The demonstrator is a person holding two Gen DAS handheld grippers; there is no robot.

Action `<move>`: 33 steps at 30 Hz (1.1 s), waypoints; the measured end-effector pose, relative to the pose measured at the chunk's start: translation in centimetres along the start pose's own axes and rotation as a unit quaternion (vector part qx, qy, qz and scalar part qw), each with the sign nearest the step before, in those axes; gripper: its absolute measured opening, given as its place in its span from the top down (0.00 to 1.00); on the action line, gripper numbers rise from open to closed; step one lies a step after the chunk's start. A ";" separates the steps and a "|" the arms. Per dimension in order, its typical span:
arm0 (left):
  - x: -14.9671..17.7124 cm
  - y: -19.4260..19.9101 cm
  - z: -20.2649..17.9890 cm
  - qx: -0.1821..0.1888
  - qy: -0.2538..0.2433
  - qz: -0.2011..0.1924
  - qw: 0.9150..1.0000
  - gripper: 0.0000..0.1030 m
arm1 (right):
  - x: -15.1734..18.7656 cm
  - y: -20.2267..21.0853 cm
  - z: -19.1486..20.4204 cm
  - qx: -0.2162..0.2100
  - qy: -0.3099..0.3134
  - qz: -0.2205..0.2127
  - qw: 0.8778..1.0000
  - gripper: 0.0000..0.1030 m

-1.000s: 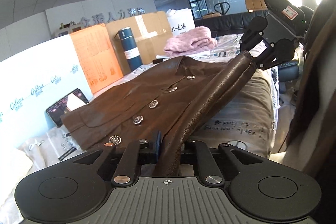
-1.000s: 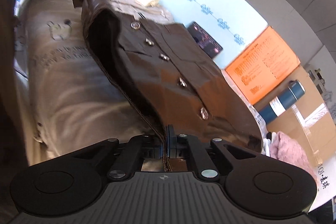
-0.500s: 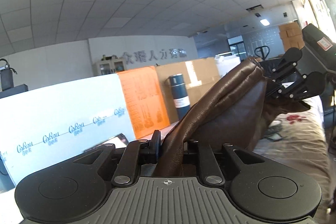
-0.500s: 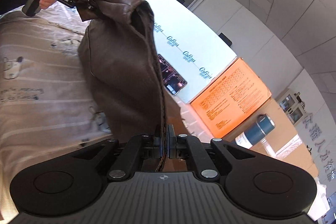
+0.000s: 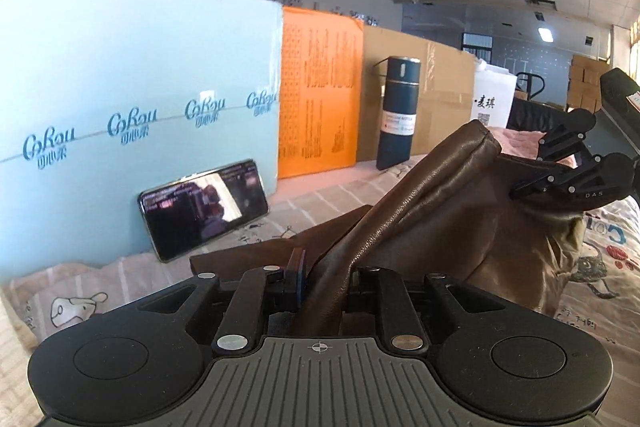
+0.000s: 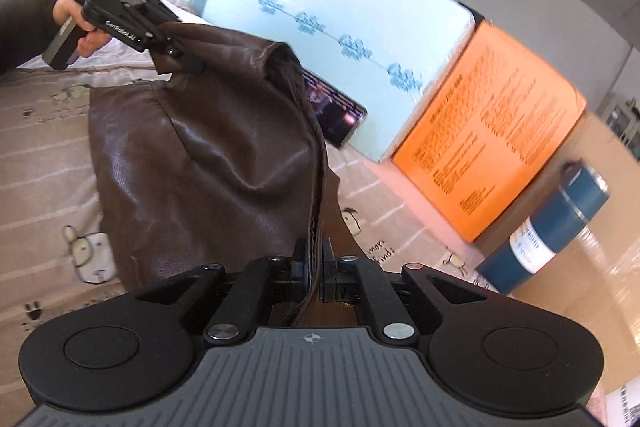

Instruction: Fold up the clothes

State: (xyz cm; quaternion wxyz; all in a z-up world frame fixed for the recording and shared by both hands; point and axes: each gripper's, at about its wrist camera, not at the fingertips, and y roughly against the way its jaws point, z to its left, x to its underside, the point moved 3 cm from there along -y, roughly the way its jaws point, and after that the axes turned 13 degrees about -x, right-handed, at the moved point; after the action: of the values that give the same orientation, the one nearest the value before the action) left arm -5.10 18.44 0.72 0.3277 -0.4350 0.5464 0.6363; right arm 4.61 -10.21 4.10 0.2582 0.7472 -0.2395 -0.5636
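Observation:
A brown leather jacket hangs lifted in a fold over the printed bedsheet. My left gripper is shut on a thick rolled edge of it. The right gripper grips the other end of that edge at the right. In the right wrist view the jacket drapes down between the two tools. My right gripper is shut on its seamed edge. The left gripper, held by a person's hand, pinches the far corner. The jacket's buttons are hidden.
A light-blue foam board stands at the back with a phone leaning on it. Beside it are an orange sheet, a dark blue flask and a cardboard box. A pink garment lies behind the jacket.
Both grippers have carried the jacket's held edge up and across toward the back boards. The jacket lay flat with its buttons showing; now it is doubled over and hangs between the grippers.

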 end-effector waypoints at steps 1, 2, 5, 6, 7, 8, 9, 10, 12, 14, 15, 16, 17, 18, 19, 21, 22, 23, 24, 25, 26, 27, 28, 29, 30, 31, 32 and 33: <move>0.2 -0.7 0.4 0.003 0.009 0.009 1.000 0.83 | 0.3 -0.5 -0.5 -0.002 -0.007 0.004 1.000 0.96; 0.5 -1.3 0.7 0.005 0.017 0.015 1.000 0.83 | 0.5 -1.0 -1.1 -0.005 -0.015 0.008 1.000 0.96; 1.3 -3.0 1.6 0.011 0.039 0.033 0.999 0.82 | 1.5 -2.2 -2.3 -0.012 -0.038 0.016 0.999 0.95; 1.4 -3.2 1.8 0.013 0.046 0.037 0.998 0.81 | 1.8 -2.5 -2.6 -0.009 -0.043 0.017 0.999 0.93; 1.5 -3.5 2.0 0.015 0.054 0.040 0.998 0.80 | 2.0 -2.8 -2.8 -0.007 -0.048 0.018 0.999 0.87; 1.7 -3.7 2.4 0.017 0.065 0.043 0.997 0.77 | 2.3 -3.1 -3.1 -0.004 -0.054 0.018 0.998 0.81; 1.9 -3.8 2.9 0.022 0.079 0.045 0.996 0.75 | 2.6 -3.0 -3.4 0.002 -0.061 0.016 0.998 0.68; 2.1 -4.0 3.3 0.028 0.094 0.048 0.994 0.74 | 2.9 -2.6 -3.8 0.009 -0.070 0.008 0.997 0.56; 2.5 -4.3 4.2 0.040 0.120 0.053 0.991 0.67 | 3.4 -1.7 -4.5 0.015 -0.094 -0.015 0.995 0.53; 2.9 -4.7 5.0 0.049 0.150 0.056 0.986 0.57 | 4.0 -0.6 -4.9 0.016 -0.123 -0.043 0.991 0.48; 3.0 -4.8 5.4 0.055 0.168 0.057 0.983 0.51 | 4.3 -0.1 -5.2 0.017 -0.138 -0.058 0.989 0.46; 3.1 -4.8 5.8 0.061 0.187 0.056 0.979 0.49 | 4.6 0.3 -5.4 0.022 -0.148 -0.069 0.986 0.41; 3.2 -4.7 6.2 0.067 0.202 0.052 0.976 0.42 | 4.9 0.8 -5.4 0.028 -0.156 -0.080 0.984 0.36; 3.2 -4.6 6.6 0.073 0.217 0.048 0.972 0.33 | 5.3 1.5 -5.4 0.037 -0.164 -0.094 0.981 0.34; 3.3 -4.5 7.0 0.079 0.232 0.044 0.969 0.29 | 5.6 2.3 -5.3 0.044 -0.173 -0.114 0.977 0.29; 3.4 -4.4 7.4 0.090 0.255 0.037 0.962 0.23 | 6.2 3.9 -5.5 0.059 -0.198 -0.158 0.966 0.21; 3.4 -4.4 7.5 0.095 0.263 0.035 0.959 0.22 | 6.5 4.8 -5.6 0.064 -0.214 -0.179 0.958 0.19; 3.4 -4.4 7.6 0.097 0.268 0.035 0.958 0.18 | 6.9 5.6 -5.8 0.069 -0.231 -0.199 0.950 0.18; 3.5 -4.5 7.7 0.099 0.274 0.035 0.956 0.14 | 7.2 6.4 -5.9 0.073 -0.246 -0.220 0.941 0.17; 3.5 -4.5 7.7 0.101 0.279 0.035 0.954 0.14 | 7.7 7.2 -5.8 0.077 -0.259 -0.236 0.933 0.15; 3.5 -4.5 7.7 0.103 0.279 0.035 0.954 0.13 | 8.2 7.9 -5.7 0.079 -0.271 -0.250 0.926 0.12; 3.5 -4.5 7.7 0.104 0.279 0.034 0.954 0.12 | 8.7 8.4 -5.5 0.078 -0.281 -0.261 0.920 0.10; 3.5 -4.5 7.5 0.099 0.274 0.035 0.956 0.12 | 9.1 8.5 -5.4 0.076 -0.286 -0.264 0.918 0.06; 3.4 -4.5 7.3 0.094 0.269 0.036 0.958 0.12 | 9.6 8.6 -5.2 0.080 -0.290 -0.257 0.918 0.05; 3.4 -4.6 7.1 0.088 0.263 0.037 0.960 0.12 | 9.9 8.2 -5.0 0.089 -0.297 -0.242 0.919 0.05; 3.4 -4.6 6.9 0.082 0.256 0.039 0.962 0.12 | 10.2 7.8 -4.9 0.098 -0.304 -0.228 0.920 0.05; 3.4 -4.6 6.6 0.071 0.247 0.042 0.966 0.13 | 10.6 7.3 -4.9 0.104 -0.318 -0.216 0.917 0.05; 3.5 -4.6 6.3 0.054 0.235 0.047 0.969 0.13 | 11.0 6.7 -4.9 0.110 -0.332 -0.205 0.914 0.05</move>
State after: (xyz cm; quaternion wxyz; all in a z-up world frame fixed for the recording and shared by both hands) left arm -3.61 25.24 -4.19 0.1826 -0.5278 0.6616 0.5004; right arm 11.70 -21.82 1.73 -0.0411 0.5736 -0.2138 -0.7897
